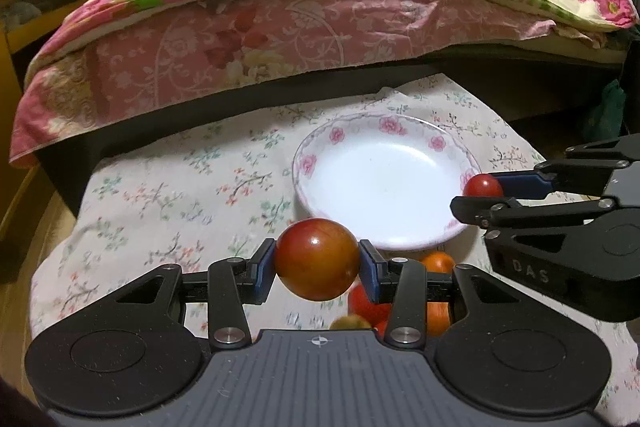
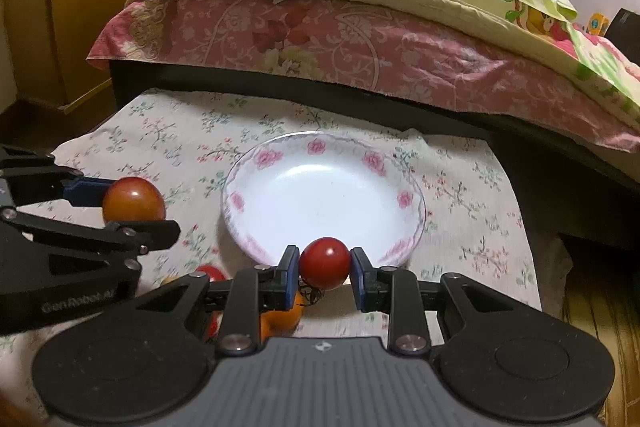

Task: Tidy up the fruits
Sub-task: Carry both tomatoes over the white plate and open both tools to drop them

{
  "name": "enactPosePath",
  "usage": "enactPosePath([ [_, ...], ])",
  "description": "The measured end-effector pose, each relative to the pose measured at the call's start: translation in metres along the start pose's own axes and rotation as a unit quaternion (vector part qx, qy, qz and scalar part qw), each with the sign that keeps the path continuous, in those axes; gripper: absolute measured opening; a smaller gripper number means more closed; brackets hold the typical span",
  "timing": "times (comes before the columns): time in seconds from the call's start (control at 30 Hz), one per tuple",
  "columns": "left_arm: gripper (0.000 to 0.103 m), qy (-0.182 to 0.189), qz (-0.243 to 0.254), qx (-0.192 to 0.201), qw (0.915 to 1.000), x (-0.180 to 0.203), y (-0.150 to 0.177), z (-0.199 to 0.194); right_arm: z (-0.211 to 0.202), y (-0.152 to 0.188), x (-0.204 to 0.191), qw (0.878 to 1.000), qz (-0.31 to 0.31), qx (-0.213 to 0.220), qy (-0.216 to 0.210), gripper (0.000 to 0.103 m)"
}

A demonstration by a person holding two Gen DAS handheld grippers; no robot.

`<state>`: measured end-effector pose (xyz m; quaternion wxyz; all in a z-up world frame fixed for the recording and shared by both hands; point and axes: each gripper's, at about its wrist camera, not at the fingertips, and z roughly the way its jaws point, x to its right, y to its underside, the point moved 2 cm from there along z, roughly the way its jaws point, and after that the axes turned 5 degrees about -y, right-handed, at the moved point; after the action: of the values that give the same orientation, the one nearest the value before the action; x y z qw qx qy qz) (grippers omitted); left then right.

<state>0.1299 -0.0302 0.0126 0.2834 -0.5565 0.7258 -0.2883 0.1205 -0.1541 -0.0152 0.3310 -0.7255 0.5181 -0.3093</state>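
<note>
Above the floral plate [image 1: 384,187], left gripper [image 1: 317,259] jaws clamped on a large red fruit [image 1: 316,259], right gripper [image 2: 325,263] jaws on a small one [image 2: 325,263].

Warm indoor light from above, soft glare in the white floral-rimmed ceramic plate [image 1: 384,187], small highlights on the glossy round red-orange fruit [image 1: 317,259], strong fisheye bending with dark vignetted corners, motion blur on fruits low in frame

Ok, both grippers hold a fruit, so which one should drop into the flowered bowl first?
Probably right. The right gripper holds its small red tomato at the white flowered bowl's near rim; the left gripper's larger red-orange fruit sits short of it.
</note>
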Motion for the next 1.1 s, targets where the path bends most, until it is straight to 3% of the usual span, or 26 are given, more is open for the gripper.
enactPosePath([
  [0.57,0.051,0.014,0.014,-0.016,0.9997,0.019,-0.018,0.054,0.05,-0.015,0.026,1.0,0.017,-0.025,-0.001,0.028],
  [1.1,0.051,0.01,0.03,-0.014,0.9994,0.023,-0.028,0.07,0.073,-0.018,0.043,0.998,0.051,-0.034,-0.011,0.028],
])
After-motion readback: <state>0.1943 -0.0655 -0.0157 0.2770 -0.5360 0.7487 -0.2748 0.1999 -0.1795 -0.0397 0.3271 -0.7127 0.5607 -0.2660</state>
